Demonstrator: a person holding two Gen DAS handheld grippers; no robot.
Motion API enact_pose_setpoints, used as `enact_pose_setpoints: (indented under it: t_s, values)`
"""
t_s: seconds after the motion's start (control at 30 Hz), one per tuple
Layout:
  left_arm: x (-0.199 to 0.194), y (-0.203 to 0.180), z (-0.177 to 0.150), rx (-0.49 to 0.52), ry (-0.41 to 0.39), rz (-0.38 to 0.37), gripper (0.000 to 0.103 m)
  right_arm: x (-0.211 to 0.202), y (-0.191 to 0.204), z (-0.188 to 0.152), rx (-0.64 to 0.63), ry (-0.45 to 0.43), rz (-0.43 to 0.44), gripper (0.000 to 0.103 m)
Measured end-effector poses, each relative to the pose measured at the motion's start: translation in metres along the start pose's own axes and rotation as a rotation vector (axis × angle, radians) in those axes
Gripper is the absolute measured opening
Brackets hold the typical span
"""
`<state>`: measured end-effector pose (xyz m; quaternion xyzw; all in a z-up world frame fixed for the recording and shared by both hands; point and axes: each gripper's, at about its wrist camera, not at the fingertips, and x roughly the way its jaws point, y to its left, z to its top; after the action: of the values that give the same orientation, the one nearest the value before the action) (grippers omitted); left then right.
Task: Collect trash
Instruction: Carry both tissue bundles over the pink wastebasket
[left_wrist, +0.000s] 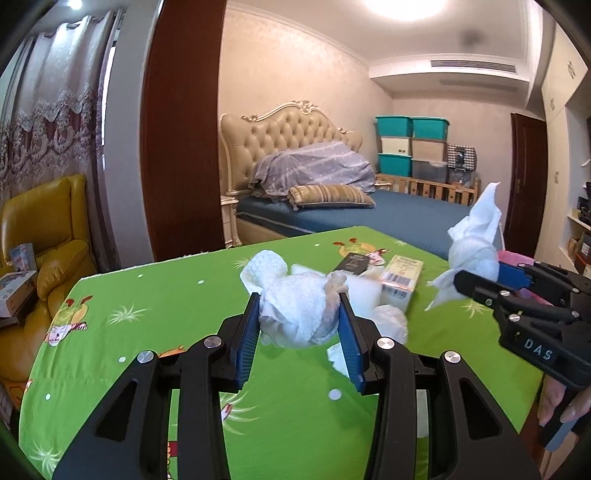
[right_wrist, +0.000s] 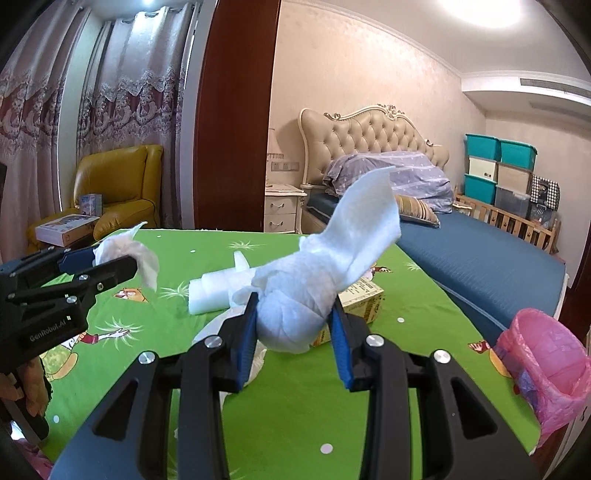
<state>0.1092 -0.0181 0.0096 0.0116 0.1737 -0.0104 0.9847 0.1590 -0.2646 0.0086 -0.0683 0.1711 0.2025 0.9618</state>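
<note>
With the left gripper (left_wrist: 299, 321) and right gripper (right_wrist: 295, 317) each clamped on a tissue wad (left_wrist: 295, 314) between its jaws above the tabletop (right_wrist: 332, 406), we risk loose tails snagging short of the bin (right_wrist: 543, 365).

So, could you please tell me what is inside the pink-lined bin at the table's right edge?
The pink-lined bin shows only crumpled pink liner around its open mouth; no trash is visible, but its bottom is hidden by the near rim.
</note>
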Motion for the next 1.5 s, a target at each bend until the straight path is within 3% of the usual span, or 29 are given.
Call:
enact_pose_setpoints:
  t_s: [0.3, 0.77, 1.07, 1.5]
  values:
    - [-0.005, -0.027, 0.009, 0.063, -0.04, -0.054, 0.041, -0.015, -0.009, 0.0, -0.003, -0.027, -0.029, 0.035]
    - [0.01, -0.081, 0.026, 0.139, -0.063, -0.165, 0.041, -0.045, -0.053, 0.005, 0.021, -0.074, -0.121, 0.035]
    - [0.03, -0.129, 0.035, 0.2, -0.045, -0.244, 0.041, -0.057, -0.106, 0.0, 0.069, -0.075, -0.204, 0.035]
    - [0.07, -0.196, 0.05, 0.205, 0.015, -0.385, 0.041, -0.076, -0.2, -0.018, 0.1, -0.042, -0.365, 0.036]
